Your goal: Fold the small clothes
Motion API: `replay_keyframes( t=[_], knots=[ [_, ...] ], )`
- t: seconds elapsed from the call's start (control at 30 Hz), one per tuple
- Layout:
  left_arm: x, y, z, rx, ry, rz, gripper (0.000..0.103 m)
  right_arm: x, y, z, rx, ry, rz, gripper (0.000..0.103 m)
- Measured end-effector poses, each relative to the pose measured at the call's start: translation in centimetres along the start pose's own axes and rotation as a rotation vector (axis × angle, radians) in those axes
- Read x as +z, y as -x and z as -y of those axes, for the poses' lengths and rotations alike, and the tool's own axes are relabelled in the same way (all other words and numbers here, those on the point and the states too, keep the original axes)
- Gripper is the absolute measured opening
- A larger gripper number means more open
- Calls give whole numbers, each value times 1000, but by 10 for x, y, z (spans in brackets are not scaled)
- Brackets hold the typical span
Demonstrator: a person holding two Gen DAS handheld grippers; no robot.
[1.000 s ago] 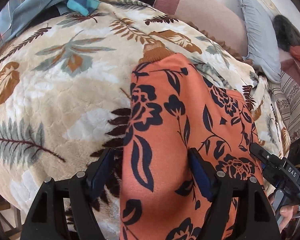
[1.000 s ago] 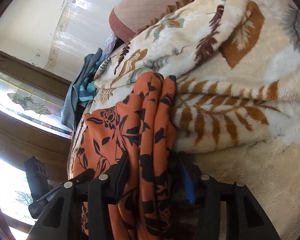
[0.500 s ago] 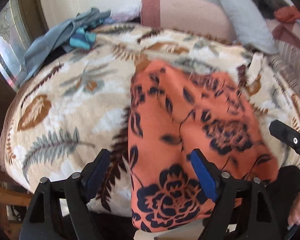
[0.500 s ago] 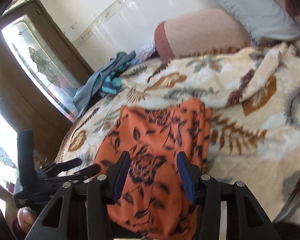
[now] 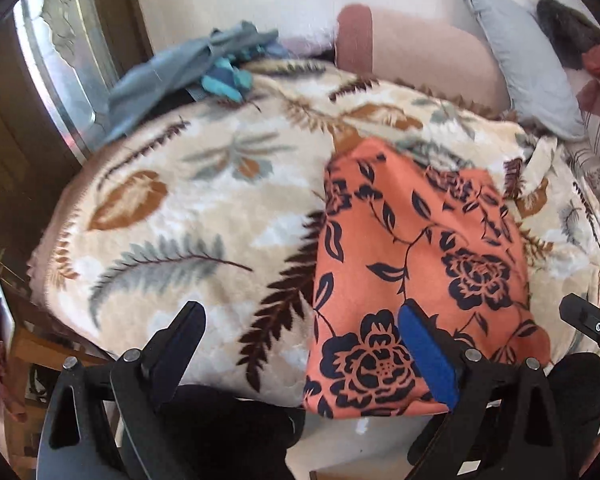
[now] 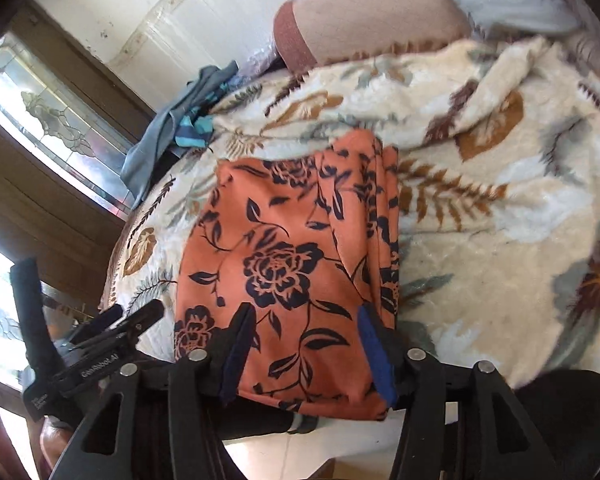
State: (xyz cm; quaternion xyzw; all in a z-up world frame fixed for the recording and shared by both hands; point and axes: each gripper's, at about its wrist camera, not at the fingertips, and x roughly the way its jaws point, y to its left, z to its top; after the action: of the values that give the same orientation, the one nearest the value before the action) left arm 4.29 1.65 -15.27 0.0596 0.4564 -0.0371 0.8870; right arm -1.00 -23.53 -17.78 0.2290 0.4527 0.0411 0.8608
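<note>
An orange garment with dark navy flowers (image 5: 412, 256) lies folded on the leaf-print blanket (image 5: 188, 216), its near end hanging over the bed's front edge. It also shows in the right wrist view (image 6: 292, 256), with stacked folds along its right side. My left gripper (image 5: 304, 340) is open and empty, raised near the garment's front left corner. My right gripper (image 6: 300, 344) is open and empty, above the garment's near end. The left gripper shows at the lower left of the right wrist view (image 6: 112, 328).
A grey-blue and teal clothes pile (image 5: 196, 64) lies at the bed's far left corner by a window. A pink bolster (image 5: 412, 40) and a grey pillow (image 5: 520, 60) lie along the back wall. The blanket bunches up at the right (image 6: 500, 80).
Both grippers have let go of the orange garment, pulled back toward the bed's front edge and risen. The garment now lies flat and folded on the blanket.
</note>
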Motion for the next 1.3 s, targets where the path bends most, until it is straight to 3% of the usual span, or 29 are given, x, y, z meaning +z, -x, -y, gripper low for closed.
replay_keyframes(
  t=[0.17,0.37,0.77,1.3],
  knots=[
    [-5,47,2,61,-13,108,98,-15,53,-38,-73,93,161,61],
    [-11,93,9,78,-37,208,98,-37,78,-69,-76,145,224,63],
    [-24,123,18,74,-46,242,98,-47,111,-84,-142,195,329,63],
    [-13,129,16,69,-12,248,98,-47,110,-86,-163,169,317,64]
  ],
)
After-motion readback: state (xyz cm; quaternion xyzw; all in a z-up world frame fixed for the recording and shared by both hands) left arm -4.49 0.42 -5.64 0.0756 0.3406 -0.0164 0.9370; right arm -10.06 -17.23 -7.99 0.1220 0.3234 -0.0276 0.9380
